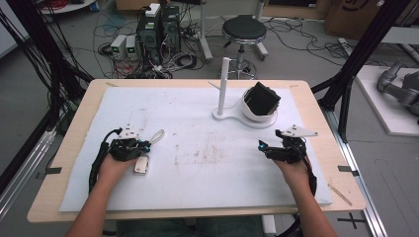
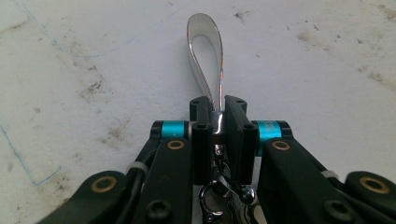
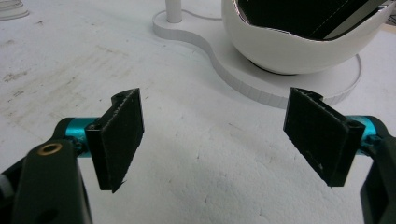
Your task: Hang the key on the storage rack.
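A keyring with a pale strap loop (image 2: 205, 51) lies at the left of the white mat. My left gripper (image 2: 218, 109) is shut on the metal end of that loop, and a silver clasp (image 2: 215, 196) hangs under the jaws. From above, the strap loop (image 1: 157, 136) pokes out beyond the left gripper (image 1: 146, 144), and a small white fob (image 1: 142, 165) lies just beneath the hand. My right gripper (image 1: 262, 145) rests at the right of the mat. In its own view the right gripper (image 3: 217, 135) stands wide open over bare mat.
A white stand (image 1: 223, 114) with an upright post (image 1: 224, 81) and a white bowl (image 1: 254, 112) holding a black object (image 1: 262, 98) sits at the back right of the mat (image 1: 207, 163). The bowl (image 3: 299, 51) is just beyond the right jaws.
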Action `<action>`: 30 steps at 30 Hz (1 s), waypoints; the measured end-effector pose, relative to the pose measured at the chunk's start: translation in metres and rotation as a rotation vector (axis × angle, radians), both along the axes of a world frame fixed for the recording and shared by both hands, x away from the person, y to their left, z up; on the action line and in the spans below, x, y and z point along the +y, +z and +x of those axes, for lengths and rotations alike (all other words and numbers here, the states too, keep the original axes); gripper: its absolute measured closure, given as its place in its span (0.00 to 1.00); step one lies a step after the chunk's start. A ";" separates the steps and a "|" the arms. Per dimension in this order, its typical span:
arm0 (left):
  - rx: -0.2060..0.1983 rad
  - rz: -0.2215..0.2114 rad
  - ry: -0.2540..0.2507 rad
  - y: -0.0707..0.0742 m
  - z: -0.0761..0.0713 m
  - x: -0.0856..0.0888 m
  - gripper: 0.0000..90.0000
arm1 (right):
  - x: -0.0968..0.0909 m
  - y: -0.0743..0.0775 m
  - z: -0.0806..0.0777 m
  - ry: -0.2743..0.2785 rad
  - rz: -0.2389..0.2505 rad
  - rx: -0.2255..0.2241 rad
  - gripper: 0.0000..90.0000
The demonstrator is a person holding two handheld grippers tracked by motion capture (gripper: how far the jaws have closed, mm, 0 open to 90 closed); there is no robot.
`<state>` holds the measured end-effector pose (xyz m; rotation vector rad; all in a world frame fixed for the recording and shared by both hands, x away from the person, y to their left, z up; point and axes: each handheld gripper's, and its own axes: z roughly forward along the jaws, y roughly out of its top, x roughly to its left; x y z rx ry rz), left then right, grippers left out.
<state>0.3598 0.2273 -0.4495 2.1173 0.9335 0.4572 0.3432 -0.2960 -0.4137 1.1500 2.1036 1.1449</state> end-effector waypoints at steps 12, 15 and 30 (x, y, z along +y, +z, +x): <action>-0.132 -0.095 -0.021 0.040 -0.014 -0.010 0.90 | 0.000 -0.001 0.002 0.006 -0.004 0.006 0.23; -0.178 -0.153 -0.041 0.054 -0.019 -0.018 0.90 | 0.001 -0.001 0.001 0.008 -0.001 0.003 0.23; -0.288 -0.190 -0.129 0.104 -0.016 -0.064 0.90 | 0.004 0.000 0.001 0.021 0.008 0.002 0.23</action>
